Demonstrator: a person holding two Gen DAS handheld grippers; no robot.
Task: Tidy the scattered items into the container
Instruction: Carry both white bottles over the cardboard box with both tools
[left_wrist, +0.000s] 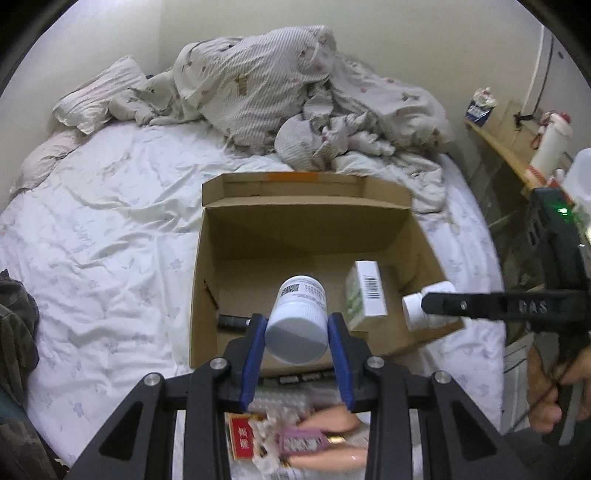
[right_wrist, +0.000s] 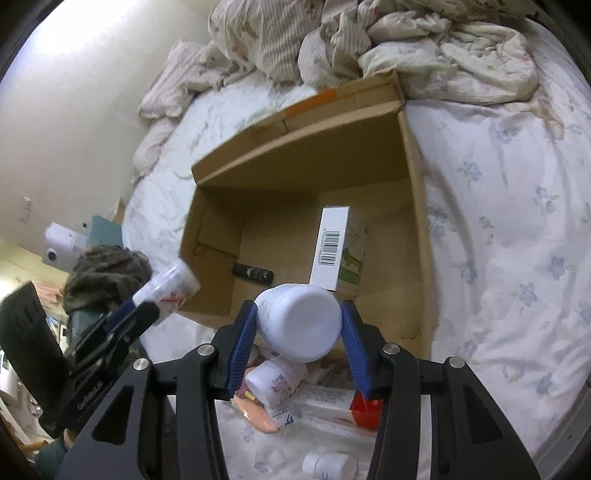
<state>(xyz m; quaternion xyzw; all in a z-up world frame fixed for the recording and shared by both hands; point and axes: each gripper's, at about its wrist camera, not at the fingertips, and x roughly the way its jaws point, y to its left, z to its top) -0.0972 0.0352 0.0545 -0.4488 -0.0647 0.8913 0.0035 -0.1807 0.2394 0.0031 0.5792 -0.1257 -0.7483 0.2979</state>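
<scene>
1. Two handheld grippers work over a bed (left_wrist: 110, 229) covered by a white floral sheet, with a crumpled duvet (left_wrist: 280, 92) heaped at its far end
2. One open cardboard box (left_wrist: 295, 221), the container, sits on the sheet in the middle; its flap stands up at the far side
3. Inside the box lie a green and white carton (left_wrist: 364, 295) near the right wall and a small dark object (left_wrist: 231, 322) near the left wall
4. Left gripper (left_wrist: 296, 325): its blue-padded jaws pinch a white bottle (left_wrist: 298, 317) by its sides, held just above the near edge of the box
5. Right gripper (right_wrist: 298, 323): its jaws pinch a second white bottle (right_wrist: 299, 321) the same way, also at the near edge, towards the right-hand corner
6. Loose clutter (right_wrist: 280, 391) waits on the sheet in front of the box: another white bottle, a red packet, a pinkish item and papers
7. To do this step well, I judge each bottle should travel further in, past the cardboard rim, before the jaws spread; released here, either could strike the edge and roll back onto the bed
8. Lowering close to the box floor looks wise, since round bottles roll
9. Aiming the left bottle at the bare middle, and the right one short of the carton, should keep the two grippers from meeting
</scene>
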